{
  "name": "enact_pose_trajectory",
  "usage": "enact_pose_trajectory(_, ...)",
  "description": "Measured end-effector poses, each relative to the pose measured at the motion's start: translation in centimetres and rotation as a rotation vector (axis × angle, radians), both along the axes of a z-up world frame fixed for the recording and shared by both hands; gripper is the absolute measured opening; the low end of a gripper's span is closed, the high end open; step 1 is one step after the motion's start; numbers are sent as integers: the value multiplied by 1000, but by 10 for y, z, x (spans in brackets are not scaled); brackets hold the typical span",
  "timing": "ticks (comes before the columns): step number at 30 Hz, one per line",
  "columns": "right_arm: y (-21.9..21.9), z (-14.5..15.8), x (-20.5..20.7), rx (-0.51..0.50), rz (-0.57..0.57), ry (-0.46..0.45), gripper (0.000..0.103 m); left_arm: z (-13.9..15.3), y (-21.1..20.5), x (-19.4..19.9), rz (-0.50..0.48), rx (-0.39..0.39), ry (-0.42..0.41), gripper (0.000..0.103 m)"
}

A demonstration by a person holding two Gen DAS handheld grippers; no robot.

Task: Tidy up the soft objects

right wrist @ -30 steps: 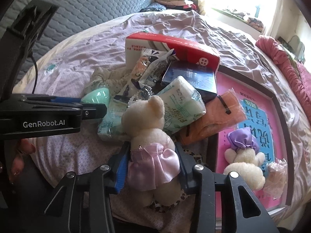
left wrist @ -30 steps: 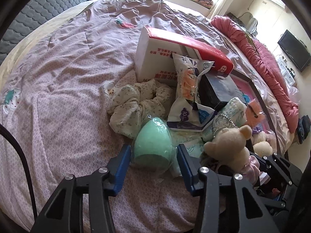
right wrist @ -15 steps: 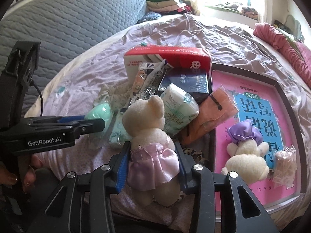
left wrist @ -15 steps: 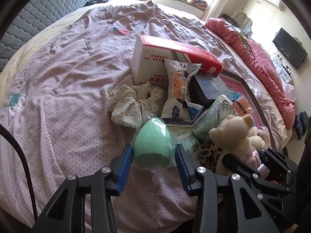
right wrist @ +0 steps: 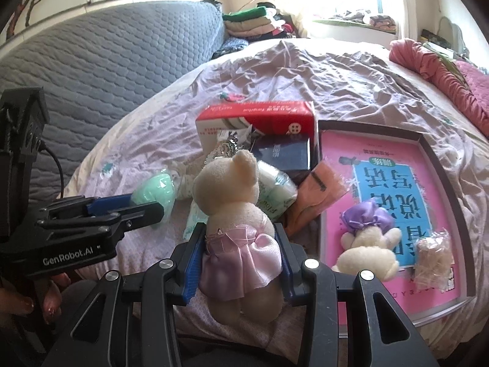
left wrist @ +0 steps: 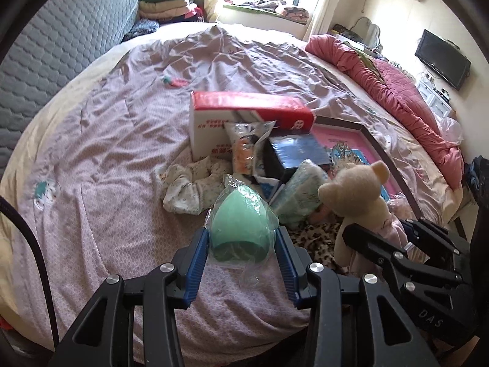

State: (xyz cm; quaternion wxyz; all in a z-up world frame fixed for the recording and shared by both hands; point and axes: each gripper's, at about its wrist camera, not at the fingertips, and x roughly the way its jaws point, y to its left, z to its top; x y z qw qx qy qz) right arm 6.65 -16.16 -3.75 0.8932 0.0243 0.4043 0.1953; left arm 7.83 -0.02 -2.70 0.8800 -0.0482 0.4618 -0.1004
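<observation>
Left tongs (left wrist: 241, 244) clamp the plastic-wrapped mint-green egg-shaped sponge (left wrist: 241, 229) above the bed (left wrist: 107, 140); right tongs (right wrist: 240, 257) squeeze the cream plush bear in a pink satin skirt (right wrist: 235, 214) beside the pile.

1. A box (right wrist: 256, 122) was set behind a heap of packets (right wrist: 275, 189) on the bed (left wrist: 107, 153).
2. A tray (right wrist: 434, 165) was placed right of the heap.
3. A small bear (right wrist: 369, 244) was laid in the tray.
</observation>
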Motion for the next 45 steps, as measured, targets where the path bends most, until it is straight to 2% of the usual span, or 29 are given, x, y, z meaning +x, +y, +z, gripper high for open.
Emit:
enact_pose_trajectory(12,-19,23,-9,35,-32,-32,44,24,-23,-10,-30,28,-40,44)
enact_pose_trajectory(20,-55,44,-11,55,-110,-59,44,42,-37,-15,-48,31,-73,44)
enact_pose_trajectory(24,-71,52,-15,35,-145,-85,44,49,-50,-20,-77,38,-97,44)
enact_pose_trajectory(34,-113,66,-21,67,-238,-101,44,61,-82,-26,-145,46,-124,44)
enact_pose_trajectory(45,-136,79,-29,75,-290,-130,44,70,-112,-26,-203,56,-145,44)
